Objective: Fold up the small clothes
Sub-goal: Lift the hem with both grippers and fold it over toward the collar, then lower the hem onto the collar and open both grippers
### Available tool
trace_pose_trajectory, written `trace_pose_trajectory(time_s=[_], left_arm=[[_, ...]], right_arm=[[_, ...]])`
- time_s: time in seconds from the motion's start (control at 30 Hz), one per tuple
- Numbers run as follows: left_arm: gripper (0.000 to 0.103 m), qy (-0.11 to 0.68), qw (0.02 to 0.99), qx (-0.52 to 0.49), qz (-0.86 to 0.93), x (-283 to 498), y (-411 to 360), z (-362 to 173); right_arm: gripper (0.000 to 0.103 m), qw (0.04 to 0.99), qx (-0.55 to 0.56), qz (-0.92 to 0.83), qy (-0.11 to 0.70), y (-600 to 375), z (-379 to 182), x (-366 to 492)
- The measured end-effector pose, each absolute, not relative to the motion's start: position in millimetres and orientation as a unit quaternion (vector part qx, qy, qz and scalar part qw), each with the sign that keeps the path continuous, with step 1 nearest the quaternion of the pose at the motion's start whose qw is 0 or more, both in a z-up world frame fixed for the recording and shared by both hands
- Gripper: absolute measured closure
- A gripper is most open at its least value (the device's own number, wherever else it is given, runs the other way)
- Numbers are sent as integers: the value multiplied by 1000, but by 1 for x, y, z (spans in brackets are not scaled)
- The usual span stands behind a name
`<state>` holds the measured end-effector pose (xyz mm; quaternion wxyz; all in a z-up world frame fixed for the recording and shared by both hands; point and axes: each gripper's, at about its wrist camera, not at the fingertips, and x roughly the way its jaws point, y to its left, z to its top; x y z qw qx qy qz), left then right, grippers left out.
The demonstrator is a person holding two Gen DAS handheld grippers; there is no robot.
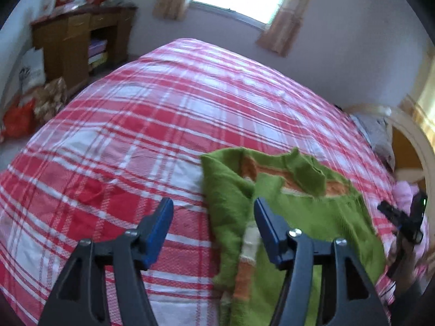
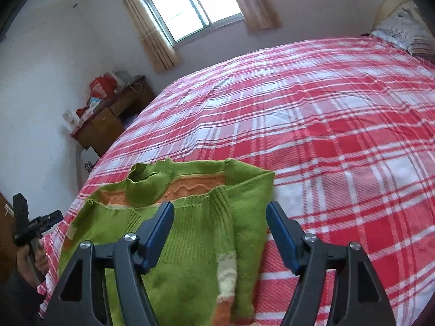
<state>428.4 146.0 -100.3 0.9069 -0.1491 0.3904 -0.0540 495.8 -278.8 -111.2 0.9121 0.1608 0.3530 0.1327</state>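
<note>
1. Left wrist view: the left tool (image 1: 213, 212) hovers with its blue-padded jaws spread wide and nothing between them, above the left edge of the green knitted sweater with orange and cream stripes (image 1: 299, 217). The sweater lies on the red-and-white plaid bedspread (image 1: 163, 108), toward the near right part of the bed. Only this view shows the orange plastic bag (image 1: 17, 122) on the floor beside the brown wooden desk (image 1: 78, 40), and the yellow arched headboard (image 1: 407, 141) at the right. The right tool (image 1: 402, 217) appears at the far right edge, too blurred to judge its jaws from here.

2. Right wrist view: the right tool (image 2: 220, 214) is also wide open and empty, poised over the sweater's right half. This view shows the garment more fully: collar (image 2: 148, 179) pointing toward the window, an orange band across the chest, both sleeves folded inward over the body, and a cream patch on the right sleeve. A grey patterned pillow (image 2: 405, 30) lies at the bed's far right corner.
</note>
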Motion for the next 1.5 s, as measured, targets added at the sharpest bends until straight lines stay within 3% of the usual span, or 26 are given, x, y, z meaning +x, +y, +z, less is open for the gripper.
trace_pose_trajectory(time_s=[0.13, 0.2, 0.37, 0.4, 0.43, 0.47, 0.5, 0.87, 1.17, 1.27, 1.3, 1.37, 1.4, 1.43, 1.5], left_arm=[[32, 392, 913, -79, -79, 438, 110, -96], [32, 410, 907, -43, -89, 448, 91, -102], [36, 442, 895, 20, -62, 474, 66, -126], [62, 448, 891, 27, -61, 477, 65, -130], [99, 454, 888, 30, -65, 479, 64, -133], [94, 459, 885, 28, -66, 480, 66, -135], [97, 455, 888, 23, -64, 479, 68, -134], [97, 373, 926, -31, -43, 480, 95, -88], [97, 420, 907, -22, -18, 522, 90, -136], [84, 429, 903, -23, 0, 523, 90, -142], [80, 430, 902, -26, 3, 520, 92, -141], [65, 426, 904, -36, 11, 512, 97, -134], [59, 420, 906, -39, 17, 503, 101, -129], [46, 416, 908, -42, 25, 495, 103, -124], [40, 396, 917, -50, 22, 471, 108, -115]], right_arm=[[36, 911, 134, 138, 365, -274, -109, 495], [42, 911, 115, 143, 370, -268, -108, 496], [46, 896, 50, 147, 417, -245, -122, 508], [63, 895, 35, 140, 423, -242, -126, 510], [88, 894, 19, 132, 427, -239, -129, 511], [98, 891, 12, 133, 433, -237, -132, 513], [99, 890, 12, 140, 434, -236, -133, 512], [100, 940, 11, 129, 315, -245, -67, 504], [100, 923, 25, 91, 372, -241, -115, 553], [99, 907, 35, 82, 411, -245, -140, 563], [97, 904, 37, 78, 418, -247, -145, 563], [73, 909, 41, 62, 411, -256, -143, 559], [47, 911, 50, 52, 407, -262, -141, 554], [42, 913, 68, 51, 399, -270, -136, 547], [42, 916, 92, 63, 386, -278, -127, 531]])
